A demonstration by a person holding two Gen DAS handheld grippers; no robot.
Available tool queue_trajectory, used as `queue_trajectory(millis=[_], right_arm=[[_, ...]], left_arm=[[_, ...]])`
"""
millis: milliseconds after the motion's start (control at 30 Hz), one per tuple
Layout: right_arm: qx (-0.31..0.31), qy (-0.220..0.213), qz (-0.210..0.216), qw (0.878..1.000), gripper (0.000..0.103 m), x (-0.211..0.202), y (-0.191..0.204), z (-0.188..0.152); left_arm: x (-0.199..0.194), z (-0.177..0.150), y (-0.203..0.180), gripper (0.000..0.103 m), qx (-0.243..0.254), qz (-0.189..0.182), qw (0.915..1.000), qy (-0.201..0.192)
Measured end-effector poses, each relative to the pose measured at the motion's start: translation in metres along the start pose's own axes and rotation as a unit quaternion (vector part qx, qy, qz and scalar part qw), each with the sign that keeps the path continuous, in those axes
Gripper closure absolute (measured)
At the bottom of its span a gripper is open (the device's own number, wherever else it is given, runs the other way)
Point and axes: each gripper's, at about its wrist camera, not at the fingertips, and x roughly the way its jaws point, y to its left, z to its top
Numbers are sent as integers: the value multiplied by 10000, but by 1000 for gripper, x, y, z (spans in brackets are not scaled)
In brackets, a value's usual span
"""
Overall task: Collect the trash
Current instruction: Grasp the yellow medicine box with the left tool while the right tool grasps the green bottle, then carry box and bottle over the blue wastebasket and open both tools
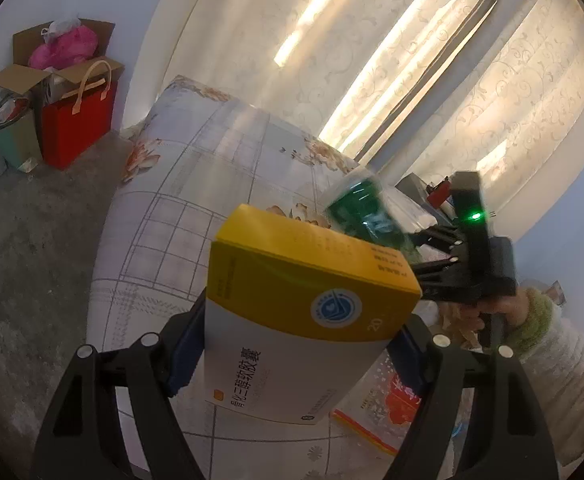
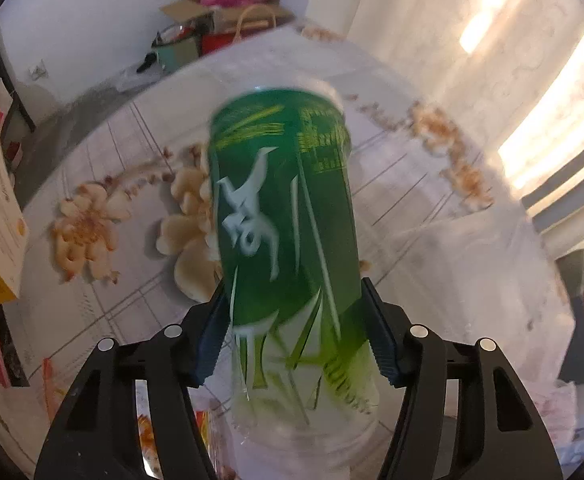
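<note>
Left gripper (image 1: 296,356), low in the middle of the left wrist view, squeezing a yellow and white box (image 1: 304,312) between its jaws, up above the bed (image 1: 195,168). Right gripper (image 2: 296,344), low in the middle of the right wrist view, clenching a green plastic bottle (image 2: 287,232) with a clear cap end, blurry, also lifted over the flowered bed. Same bottle and right gripper showing at the right of the left wrist view. Sitting in the upper left corner of that view: a red bag (image 1: 77,124) and a cardboard box (image 1: 51,60) with pink stuff inside. Hanging behind the bed: pale curtains (image 1: 372,40).
</note>
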Motion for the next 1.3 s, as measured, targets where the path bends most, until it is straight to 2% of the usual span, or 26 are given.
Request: queue_trajectory(millis=[233, 367, 533, 700, 867, 933, 1000, 1067, 1133, 1167, 1300], right_arm=[[220, -943, -232, 9950, 50, -87, -9, -8], [688, -1627, -314, 9838, 50, -156, -23, -35], [1501, -2415, -380, 9580, 50, -247, -35, -103], [2416, -2908, -752, 9227, 50, -331, -37, -211], [3287, -2870, -1309, 8902, 50, -373, -29, -317], [3651, -2802, -1498, 8751, 50, -380, -25, -355], [4140, -2726, -1646, 8528, 50, -381, -24, -400], [4704, -2652, -1685, 8246, 50, -375, -24, -448], [5198, -2548, -1653, 7985, 50, -365, -27, -487], [5524, -2446, -1625, 7801, 50, -356, -28, -512], [6267, -2132, -1462, 7351, 50, -324, -34, -579]], left_arm=[[-18, 0, -28, 27, 216, -63, 9996, -146], [-37, 0, -57, 27, 445, -195, 9983, -309], [-54, -6, -107, 27, 878, -571, 9939, -352], [-54, -18, -165, 27, 1328, -1132, 9845, -150], [-29, -40, -242, 27, 1886, -1828, 9639, 433], [-13, -55, -278, 27, 2095, -2096, 9523, 732], [0, -72, -309, 27, 2312, -2278, 9407, 990], [19, -97, -349, 27, 2608, -2452, 9243, 1328], [36, -121, -382, 26, 2862, -2528, 9097, 1632], [44, -133, -397, 26, 2999, -2561, 9018, 1768], [82, -188, -459, 26, 3577, -2547, 8690, 2280]])
